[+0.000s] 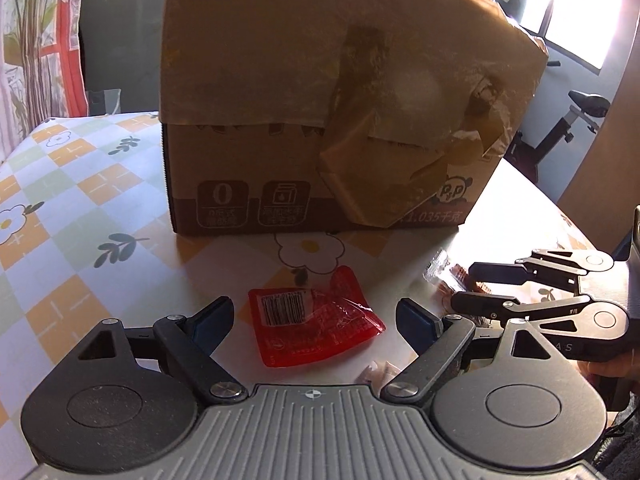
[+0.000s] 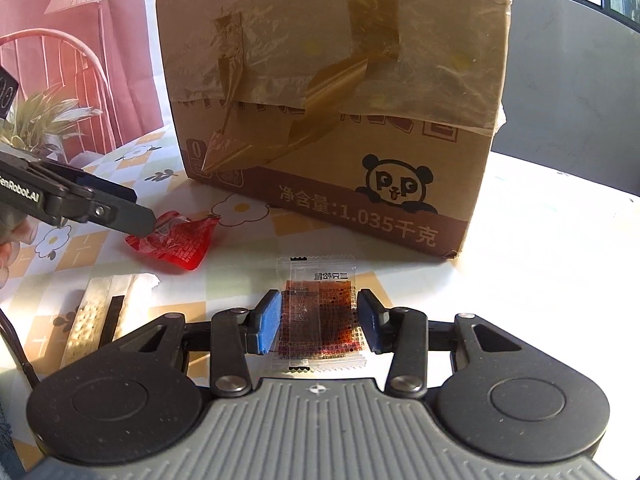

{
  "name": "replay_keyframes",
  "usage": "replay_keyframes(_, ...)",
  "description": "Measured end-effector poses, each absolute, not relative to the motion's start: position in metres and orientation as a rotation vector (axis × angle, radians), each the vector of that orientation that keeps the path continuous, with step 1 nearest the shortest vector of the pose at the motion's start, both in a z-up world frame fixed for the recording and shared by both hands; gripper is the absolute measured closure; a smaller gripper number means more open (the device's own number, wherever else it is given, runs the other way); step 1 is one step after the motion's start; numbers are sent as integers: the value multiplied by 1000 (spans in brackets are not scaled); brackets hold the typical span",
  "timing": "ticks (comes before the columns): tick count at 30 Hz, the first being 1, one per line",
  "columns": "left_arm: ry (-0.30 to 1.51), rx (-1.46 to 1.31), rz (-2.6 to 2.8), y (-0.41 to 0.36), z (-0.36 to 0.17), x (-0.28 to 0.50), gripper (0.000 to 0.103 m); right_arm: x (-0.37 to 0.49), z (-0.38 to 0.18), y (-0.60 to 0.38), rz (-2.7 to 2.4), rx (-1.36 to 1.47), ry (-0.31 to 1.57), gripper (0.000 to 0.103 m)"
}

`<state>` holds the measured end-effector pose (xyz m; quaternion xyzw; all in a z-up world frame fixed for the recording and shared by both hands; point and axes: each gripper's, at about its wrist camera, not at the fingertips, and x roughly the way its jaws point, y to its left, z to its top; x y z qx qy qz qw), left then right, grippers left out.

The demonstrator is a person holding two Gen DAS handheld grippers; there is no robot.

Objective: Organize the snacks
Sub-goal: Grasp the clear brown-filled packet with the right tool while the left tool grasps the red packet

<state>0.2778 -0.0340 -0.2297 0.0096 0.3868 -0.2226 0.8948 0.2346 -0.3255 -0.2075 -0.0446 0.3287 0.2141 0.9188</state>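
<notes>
Right gripper point(image 2: 318, 328) on clear packet point(image 2: 320, 316), contents murky

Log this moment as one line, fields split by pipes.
left gripper: open, straddling red snack packet | right gripper: pads against clear brown snack packet, on table | cardboard box: behind, taped

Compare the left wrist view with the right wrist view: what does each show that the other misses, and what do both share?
Only the left wrist view shows the barcode on the red packet and an exercise bike. Only the right wrist view shows a pale cracker-like strip, a potted plant and a panda print. Both share the cardboard box, the red packet and the brown snack packet.
</notes>
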Motion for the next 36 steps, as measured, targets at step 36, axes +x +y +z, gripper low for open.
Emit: replay_keyframes(36,800,177,-341,-73,-262,302,0,233,-208,-331,453,-43,674,57)
